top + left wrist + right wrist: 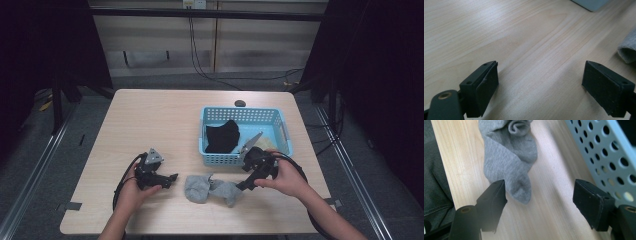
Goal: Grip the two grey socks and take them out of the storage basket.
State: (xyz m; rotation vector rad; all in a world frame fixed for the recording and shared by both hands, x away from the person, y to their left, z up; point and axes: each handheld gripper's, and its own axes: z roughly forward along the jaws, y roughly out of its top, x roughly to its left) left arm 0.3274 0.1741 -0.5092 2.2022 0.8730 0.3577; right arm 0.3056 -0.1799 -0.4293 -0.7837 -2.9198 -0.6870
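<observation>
Crumpled grey knit sock (212, 188) on the pale wood-grain table (150, 120), near front edge, btwn the two hand-held grippers.

Sock lies flat and bunched just in front of the light-blue perforated plastic basket (244, 116), apart from it. Right gripper (243, 185), held in the person's right hand (285, 180), sits at the sock's right end w/ jaws wide apart: in the right gripper view the sock's toe end (520, 187) lies btwn them, beside the left-hand pad; can't tell if it touches, nothing clamped. Left gripper (172, 177), in the left hand (134, 192), is just left of the sock, jaws also wide open over bare tabletop, holding nothing; sock's edge (628, 48) shows off to its right. Inside the basket: a black cloth item (222, 136) at left, sthg pale at right.
</observation>
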